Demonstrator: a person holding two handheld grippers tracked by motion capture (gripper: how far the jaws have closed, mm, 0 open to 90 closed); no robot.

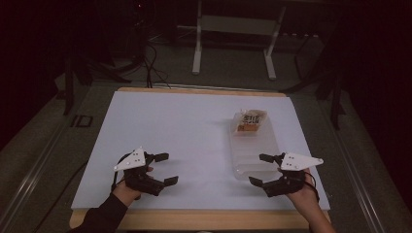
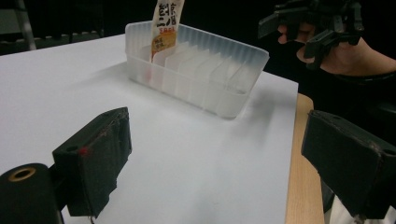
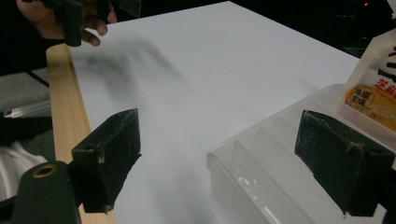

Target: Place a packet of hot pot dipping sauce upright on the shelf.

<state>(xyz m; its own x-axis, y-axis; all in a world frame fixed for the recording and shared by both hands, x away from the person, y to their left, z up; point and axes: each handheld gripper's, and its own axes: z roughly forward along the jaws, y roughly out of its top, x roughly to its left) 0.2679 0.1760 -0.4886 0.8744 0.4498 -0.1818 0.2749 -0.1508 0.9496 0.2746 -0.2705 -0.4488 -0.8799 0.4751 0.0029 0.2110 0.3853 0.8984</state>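
Note:
A clear plastic tray [image 1: 255, 155] with several slots lies on the right half of the white table [image 1: 184, 141]. One snack packet [image 1: 248, 121] with orange print stands in its far slot. My left gripper [image 1: 164, 169] hovers open near the front left of the table, nothing between its jaws. Just in front of the tray's near end, my right gripper [image 1: 260, 169] is open too and holds nothing. The left gripper view shows the tray [image 2: 201, 70], the packet [image 2: 166, 28] and the other hand's gripper [image 2: 303, 28]. In the right gripper view the tray [image 3: 280, 172] sits between the jaws, the packet [image 3: 373, 93] at the right edge.
The white sheet covers a wooden board whose front edge [image 1: 204, 219] shows near me. Beyond the table stand a metal frame [image 1: 233, 34] and loose cables [image 1: 150, 63] on a dark floor. A metal rail [image 1: 34, 170] runs along the left side.

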